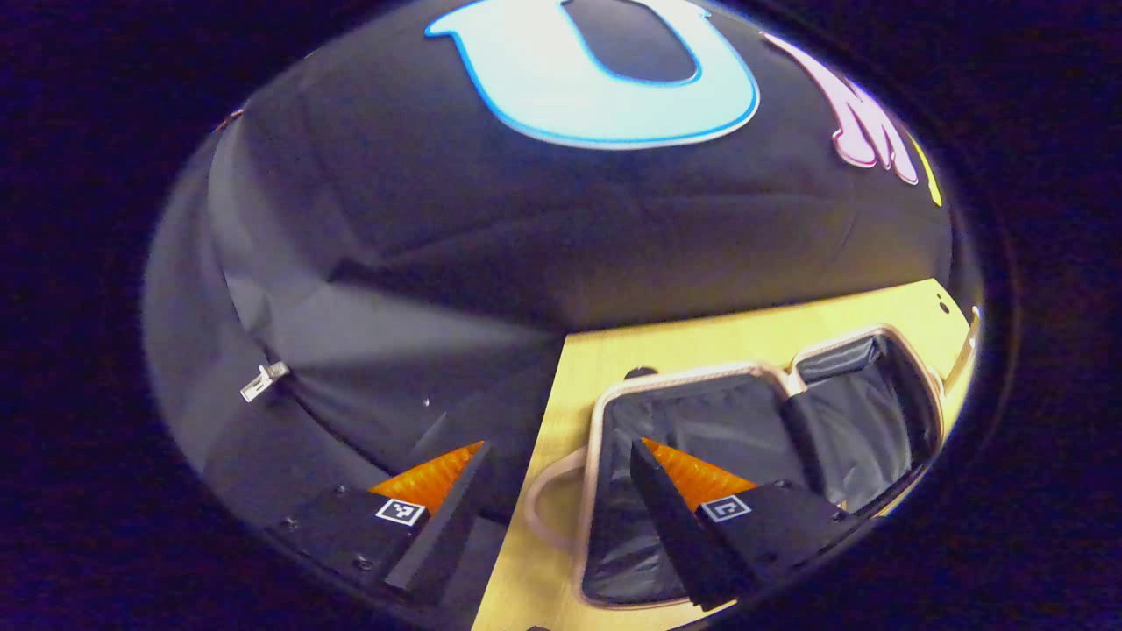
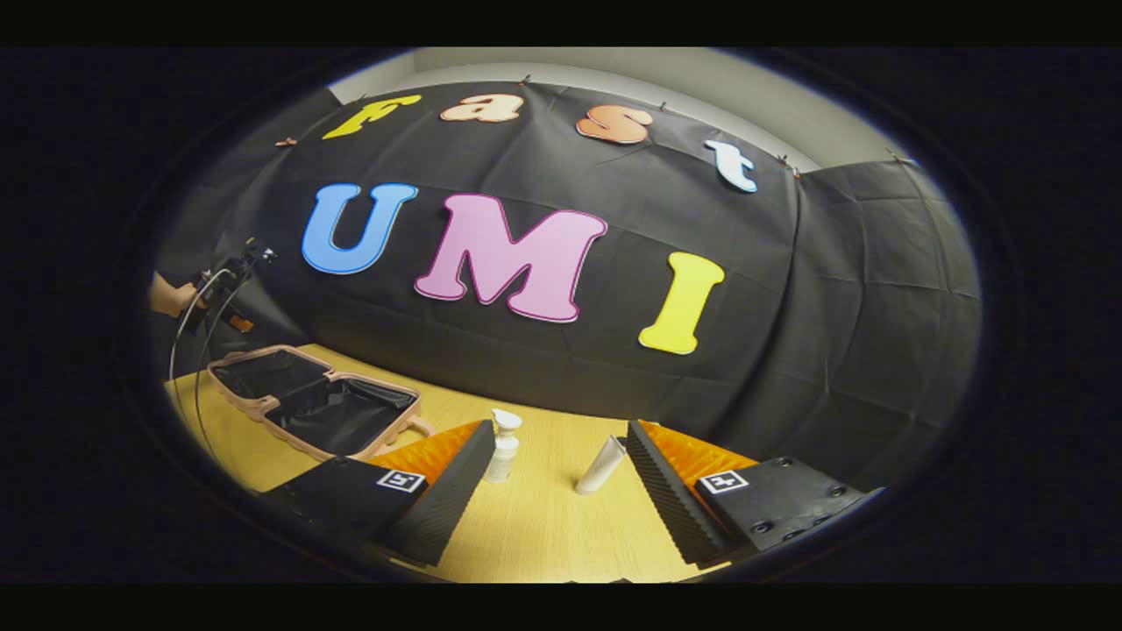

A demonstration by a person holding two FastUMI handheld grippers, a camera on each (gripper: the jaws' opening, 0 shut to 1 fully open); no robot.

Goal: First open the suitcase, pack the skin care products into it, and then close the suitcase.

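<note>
- pink hard-shell suitcase (image 2: 316,405) with black lining lies open flat, left of frame, on light wooden counter (image 2: 543,526)
- white pump bottle (image 2: 503,445) and white tube (image 2: 601,465) stand lower centre
- right claw (image 2: 554,438) agape, empty
- left claw (image 1: 557,451) agape above suitcase, empty

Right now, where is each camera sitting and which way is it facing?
Left gripper view: rides the left gripper, above the table's left edge, looking down at the open suitcase; own fingers apart, empty.
Right gripper view: rides the right gripper, low over the table, facing the spray bottle and tube; own fingers apart; a hand at far left.
Shared: suitcase, table.
</note>
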